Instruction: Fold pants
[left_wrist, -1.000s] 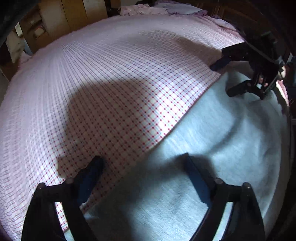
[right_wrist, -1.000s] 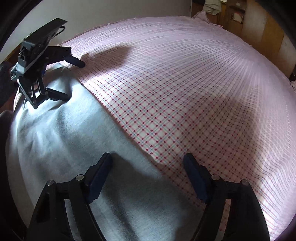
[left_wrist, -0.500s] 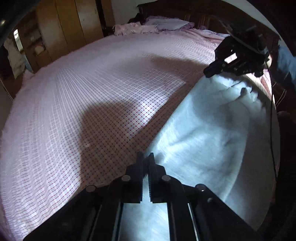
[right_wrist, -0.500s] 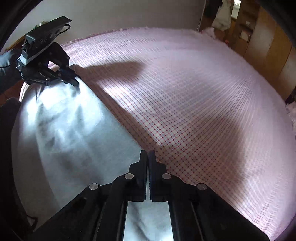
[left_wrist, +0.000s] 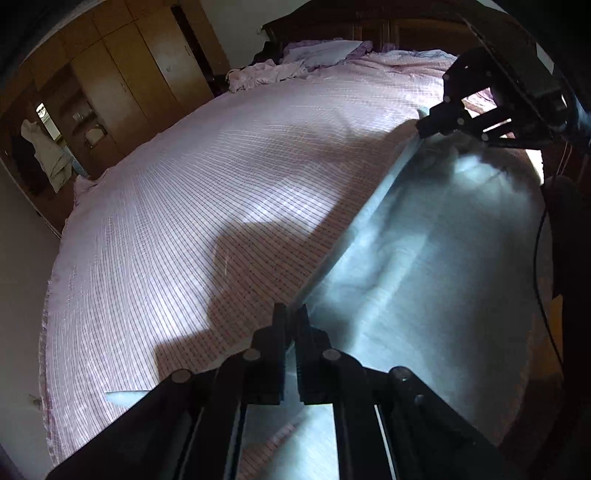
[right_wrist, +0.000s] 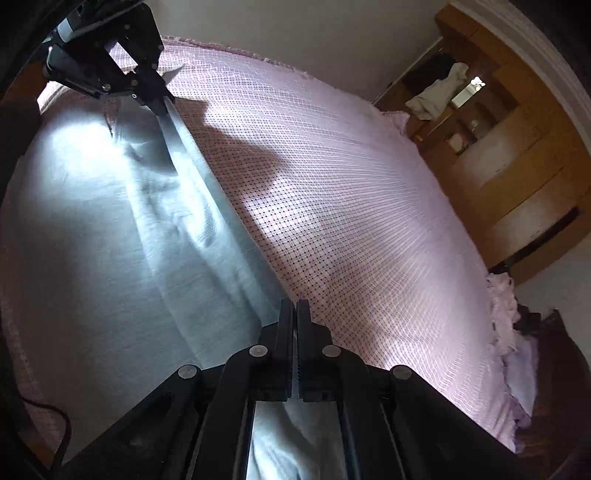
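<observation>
Light blue pants (left_wrist: 424, 266) lie along the near side of a bed; they also show in the right wrist view (right_wrist: 110, 229). My left gripper (left_wrist: 293, 314) is shut on the pants' far edge at one end. My right gripper (right_wrist: 294, 308) is shut on the same edge at the other end. The edge runs taut and lifted between the two. The right gripper shows in the left wrist view (left_wrist: 480, 114); the left gripper shows in the right wrist view (right_wrist: 110, 74).
The bed carries a pink checked sheet (left_wrist: 192, 206), also in the right wrist view (right_wrist: 351, 221). Pillows and crumpled pink cloth (left_wrist: 295, 66) lie at the headboard. Wooden wardrobes (right_wrist: 517, 155) stand beyond the far side. A cable (left_wrist: 543, 258) hangs at the near edge.
Both grippers were open over the pants' far edge a second ago. They shut on that edge and have since lifted it, pulling the cloth taut between them.
</observation>
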